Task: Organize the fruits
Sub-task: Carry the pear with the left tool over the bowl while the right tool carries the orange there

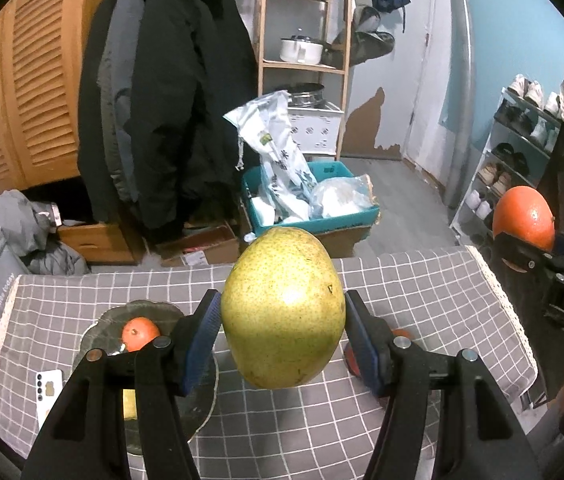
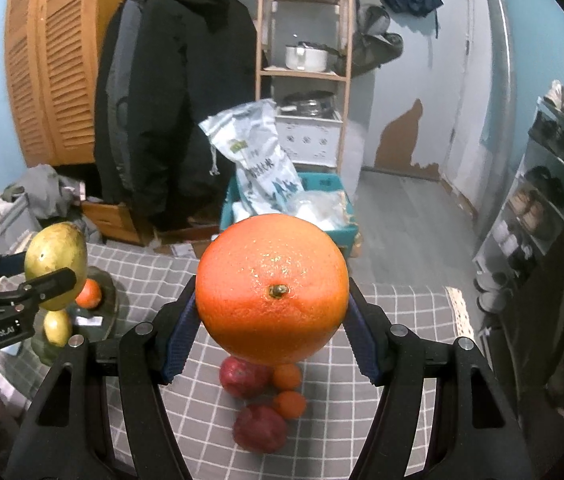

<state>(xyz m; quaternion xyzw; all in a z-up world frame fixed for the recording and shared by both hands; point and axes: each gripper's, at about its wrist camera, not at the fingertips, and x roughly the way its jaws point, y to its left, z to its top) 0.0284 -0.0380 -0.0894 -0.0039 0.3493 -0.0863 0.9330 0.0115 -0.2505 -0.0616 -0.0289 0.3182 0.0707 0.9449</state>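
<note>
My left gripper (image 1: 282, 330) is shut on a large yellow-green pear (image 1: 283, 307) and holds it above the grey checked tablecloth (image 1: 421, 292). My right gripper (image 2: 272, 330) is shut on a big orange (image 2: 272, 289), also held above the cloth. Each held fruit shows in the other view: the orange (image 1: 523, 217) at far right, the pear (image 2: 56, 264) at far left. A dark plate (image 1: 94, 340) at the left holds a small orange (image 1: 140, 333) and a yellow fruit (image 2: 57, 326). Two red apples (image 2: 244, 376) (image 2: 260, 428) and two small oranges (image 2: 287, 376) (image 2: 289, 404) lie on the cloth below the right gripper.
A phone (image 1: 46, 390) lies at the cloth's left edge. Beyond the table stand a blue crate of bags (image 1: 309, 200), hanging coats (image 1: 170, 92), a wooden shelf (image 1: 301, 40) and a shoe rack (image 1: 509, 160) at right.
</note>
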